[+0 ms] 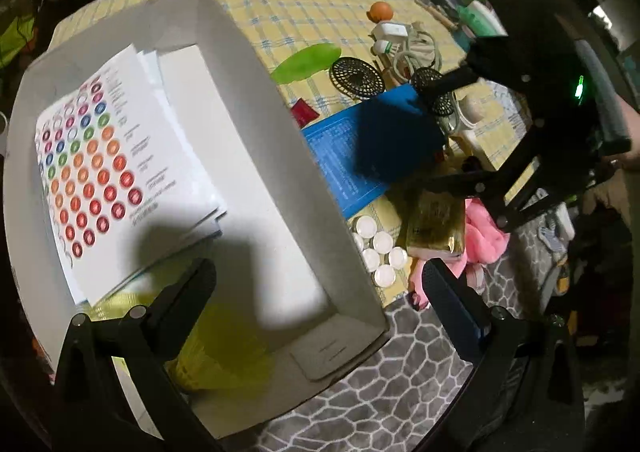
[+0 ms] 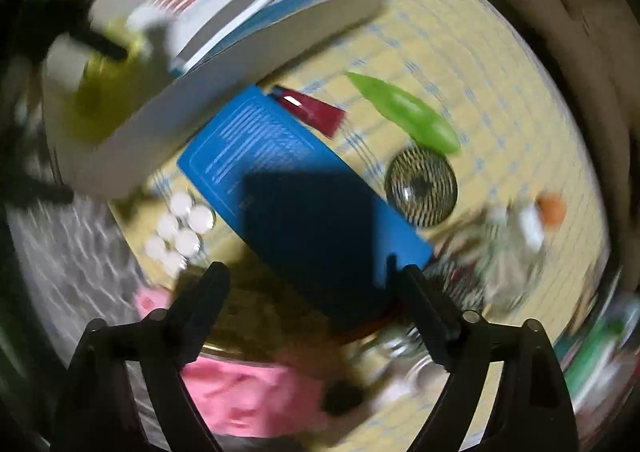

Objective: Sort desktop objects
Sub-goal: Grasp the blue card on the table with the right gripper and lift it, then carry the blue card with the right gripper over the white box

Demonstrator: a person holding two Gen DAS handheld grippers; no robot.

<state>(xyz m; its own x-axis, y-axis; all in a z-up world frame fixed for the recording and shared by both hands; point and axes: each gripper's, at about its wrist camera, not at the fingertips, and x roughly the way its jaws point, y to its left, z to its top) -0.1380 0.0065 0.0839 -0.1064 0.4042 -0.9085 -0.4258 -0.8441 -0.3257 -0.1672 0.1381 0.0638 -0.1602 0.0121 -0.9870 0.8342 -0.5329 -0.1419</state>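
Booklet (image 2: 288,172) lies just ahead of open right hand-held gripper (image 2: 312,284).

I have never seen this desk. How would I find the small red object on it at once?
Start at the big white box holding papers on the yellow checked cloth. Beside its long wall lies a flat blue booklet. The red lighter sits at that booklet's far corner, between booklet and green leaf-shaped piece; it is the only dark red thing there.

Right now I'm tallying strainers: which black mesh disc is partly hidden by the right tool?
The right-hand mesh disc; the left disc beside the green leaf shows fully.
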